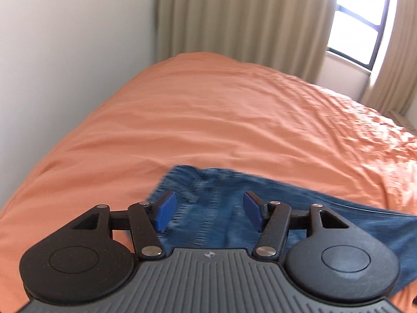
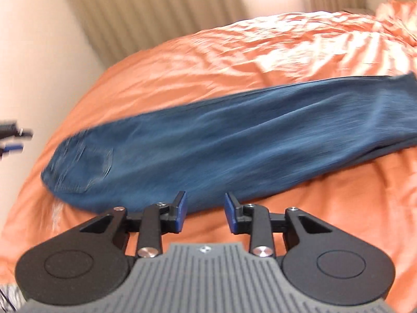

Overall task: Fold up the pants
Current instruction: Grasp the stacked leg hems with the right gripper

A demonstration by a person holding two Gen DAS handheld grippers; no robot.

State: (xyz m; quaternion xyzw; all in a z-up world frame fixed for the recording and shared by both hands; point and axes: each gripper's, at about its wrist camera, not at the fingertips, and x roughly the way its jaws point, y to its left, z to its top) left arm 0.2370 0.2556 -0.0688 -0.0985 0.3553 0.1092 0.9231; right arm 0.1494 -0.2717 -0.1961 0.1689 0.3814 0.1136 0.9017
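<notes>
A pair of blue jeans [image 2: 208,135] lies lengthwise, one leg on the other, across the orange bed sheet [image 2: 182,60], with the back pocket and waist at the left and the leg ends at the right. My right gripper [image 2: 206,200] hovers open at the near edge of the jeans, with nothing between its blue pads. In the left wrist view the waist end of the jeans [image 1: 286,198] lies under my left gripper [image 1: 208,200], which stands wide open above the cloth and does not hold it. The left gripper [image 2: 13,138] also shows at the left edge of the right wrist view.
A white wall [image 1: 65,52] runs along the left side of the bed. Beige curtains [image 1: 234,13] and a bright window [image 1: 359,20] stand behind the far end. The orange sheet [image 1: 208,117] is wrinkled, more so toward the right.
</notes>
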